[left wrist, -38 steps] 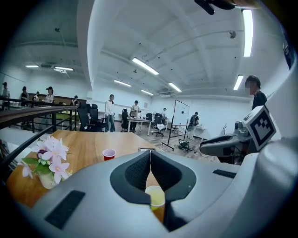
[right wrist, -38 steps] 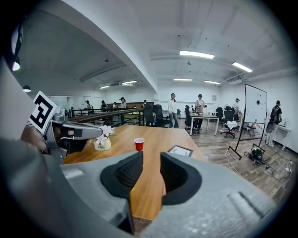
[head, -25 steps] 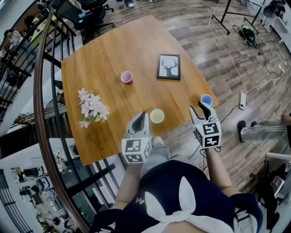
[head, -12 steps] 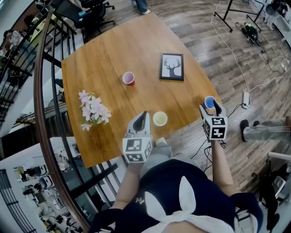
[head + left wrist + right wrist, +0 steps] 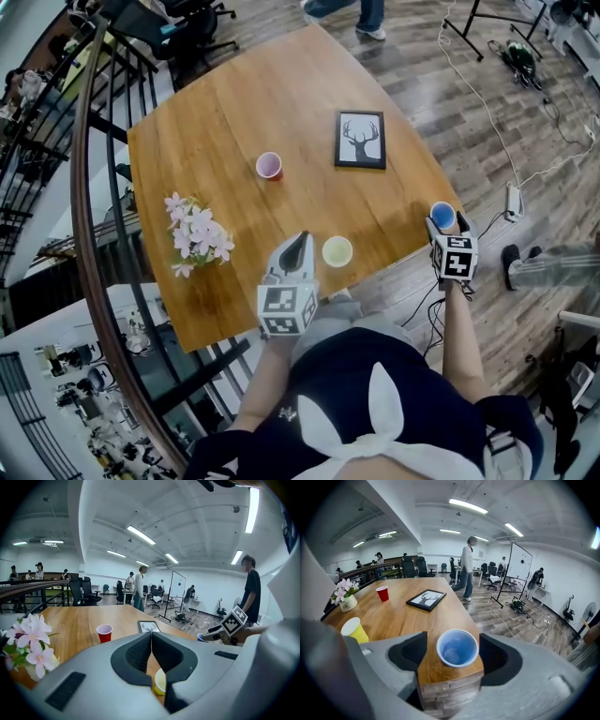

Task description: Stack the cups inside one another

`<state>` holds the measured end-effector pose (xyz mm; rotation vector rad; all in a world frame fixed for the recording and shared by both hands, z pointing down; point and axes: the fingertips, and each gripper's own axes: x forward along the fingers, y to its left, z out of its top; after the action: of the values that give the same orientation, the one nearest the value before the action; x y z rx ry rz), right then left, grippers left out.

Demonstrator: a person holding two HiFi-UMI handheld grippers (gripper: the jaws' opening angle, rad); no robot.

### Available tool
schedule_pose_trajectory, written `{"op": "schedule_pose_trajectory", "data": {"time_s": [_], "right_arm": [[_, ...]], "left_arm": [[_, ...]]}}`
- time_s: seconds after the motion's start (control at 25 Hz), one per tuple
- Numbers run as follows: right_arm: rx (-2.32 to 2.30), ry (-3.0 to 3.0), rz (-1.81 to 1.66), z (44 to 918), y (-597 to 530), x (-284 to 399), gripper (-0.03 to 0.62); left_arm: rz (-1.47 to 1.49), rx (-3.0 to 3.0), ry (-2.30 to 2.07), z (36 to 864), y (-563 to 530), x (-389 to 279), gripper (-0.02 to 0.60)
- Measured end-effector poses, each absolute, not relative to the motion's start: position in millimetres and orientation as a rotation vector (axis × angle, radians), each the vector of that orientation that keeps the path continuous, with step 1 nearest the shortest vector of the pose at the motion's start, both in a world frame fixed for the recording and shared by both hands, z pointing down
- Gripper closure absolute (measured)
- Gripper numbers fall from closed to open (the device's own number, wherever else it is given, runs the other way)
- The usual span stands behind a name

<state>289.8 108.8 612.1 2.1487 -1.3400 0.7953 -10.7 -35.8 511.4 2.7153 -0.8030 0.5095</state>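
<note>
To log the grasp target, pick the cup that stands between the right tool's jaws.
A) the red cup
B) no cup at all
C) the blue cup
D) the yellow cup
C: the right gripper view shows the blue cup standing upright between the jaws of the right tool. The jaws have just been opening and stand wide on either side of it.
</note>
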Motion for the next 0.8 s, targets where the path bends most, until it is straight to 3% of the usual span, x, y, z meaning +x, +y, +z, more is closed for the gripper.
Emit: {"op": "schedule_pose_trajectory", "data": {"time_s": [0.36, 0.8], "right_arm": [[2.152, -1.307, 0.921, 641.7, 113.4, 307.2, 0.235], [2.114, -1.342, 0.884, 639.1, 109.6, 299.1, 0.266]], "left_arm": [[0.523, 2.710, -0.796, 517.4, -46.0, -9.2, 0.561], [0.510, 2.696, -0.800, 521.9, -44.9, -9.3, 0.561]]}}
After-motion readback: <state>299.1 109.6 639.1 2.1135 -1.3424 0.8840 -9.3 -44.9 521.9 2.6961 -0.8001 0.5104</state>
